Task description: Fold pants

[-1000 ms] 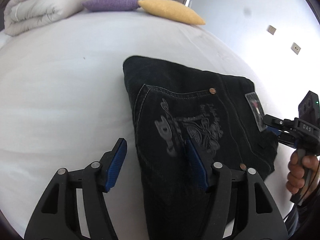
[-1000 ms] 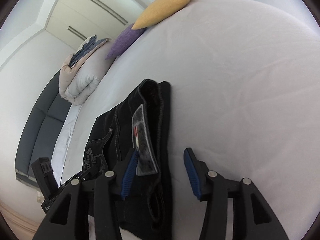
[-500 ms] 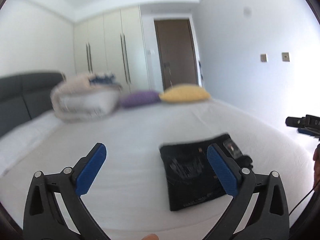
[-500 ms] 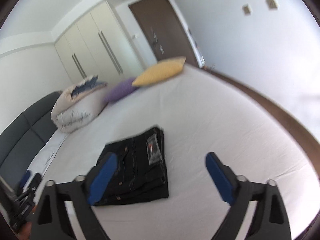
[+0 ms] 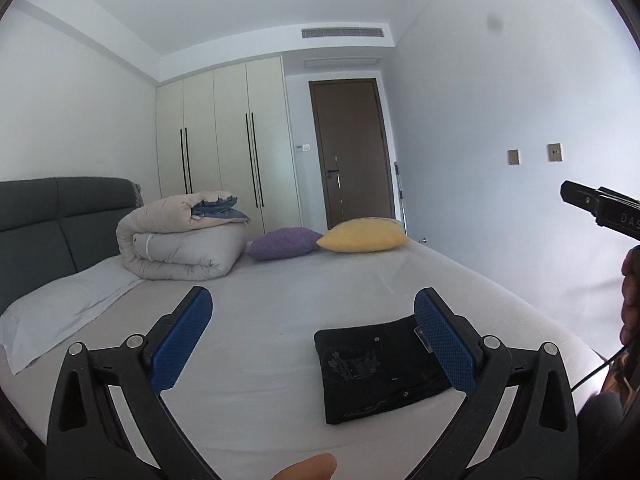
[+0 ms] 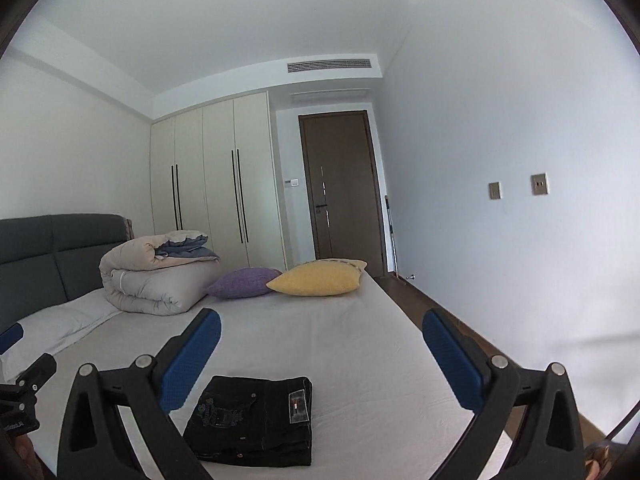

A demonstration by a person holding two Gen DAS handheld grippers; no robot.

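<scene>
**Folded black pants lying on the bed, both claws released above them**

The black pants (image 6: pixel 256 420) are lying folded into a compact rectangle on the white bed sheet (image 6: pixel 352 344), near the foot edge of the bed. A printed back pocket is facing up, and a small label patch is showing near the right-hand side of the bundle. Nothing is touching them.

The left gripper (image 5: pixel 316 340) is hanging in the air in front of the bed, its blue pads (image 5: pixel 182 340) standing wide apart with nothing between them; the pants are only showing behind its right finger, down on the sheet. The right gripper (image 6: pixel 320 360) is likewise spread wide and holding nothing, with the pants lying on the sheet below and beyond its left finger. A fingertip is peeking in at the bottom of the left wrist view, and part of the person's right hand (image 5: pixel 630 296) is showing at that view's right edge, below the other gripper's black body.

Farther up the bed, a rolled beige duvet (image 5: pixel 180 244) is sitting by the dark grey headboard (image 5: pixel 60 216), with a white pillow (image 5: pixel 52 312) lying flat in front of it. Beside the duvet a purple cushion (image 5: pixel 284 242) and a yellow cushion (image 5: pixel 364 236) are resting just beside each other. Behind them, cream wardrobe doors (image 5: pixel 224 148) and a brown door (image 5: pixel 352 148) are closing off the far wall.
</scene>
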